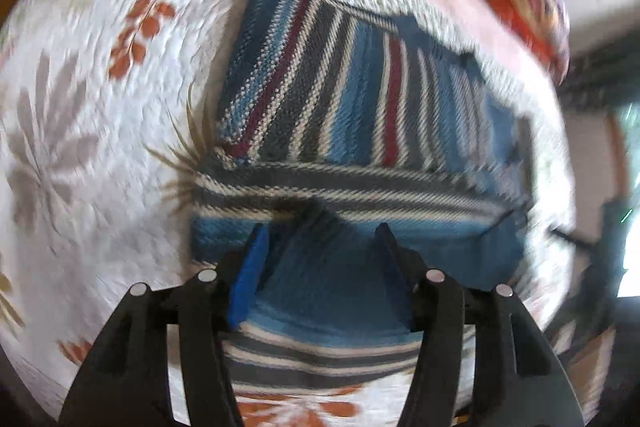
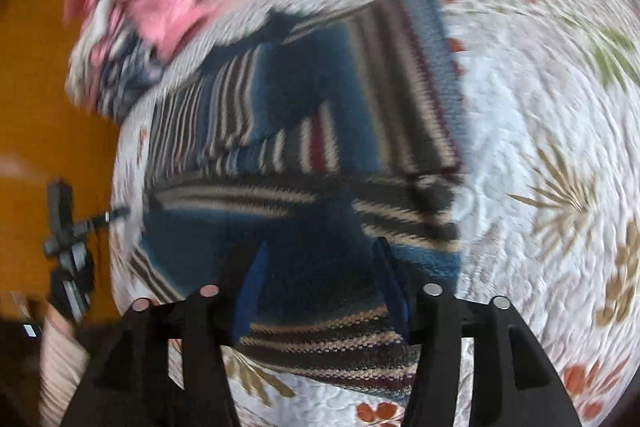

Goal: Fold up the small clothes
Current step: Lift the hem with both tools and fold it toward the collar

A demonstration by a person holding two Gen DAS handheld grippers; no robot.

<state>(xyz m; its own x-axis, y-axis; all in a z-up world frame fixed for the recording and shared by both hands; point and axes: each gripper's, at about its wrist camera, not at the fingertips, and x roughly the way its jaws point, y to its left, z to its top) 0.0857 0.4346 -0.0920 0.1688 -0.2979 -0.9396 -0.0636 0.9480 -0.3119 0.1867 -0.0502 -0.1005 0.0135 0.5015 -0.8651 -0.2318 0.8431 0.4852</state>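
Midway through a fold: striped knit garment [image 1: 352, 99] spread flat on a flowered quilt [image 1: 80, 107], partly doubled over. Left claw [image 1: 320, 227] and right claw [image 2: 320, 241] both spread wide above its near edge, gripping nothing. Next, probably, a pinch on that edge for the second fold.
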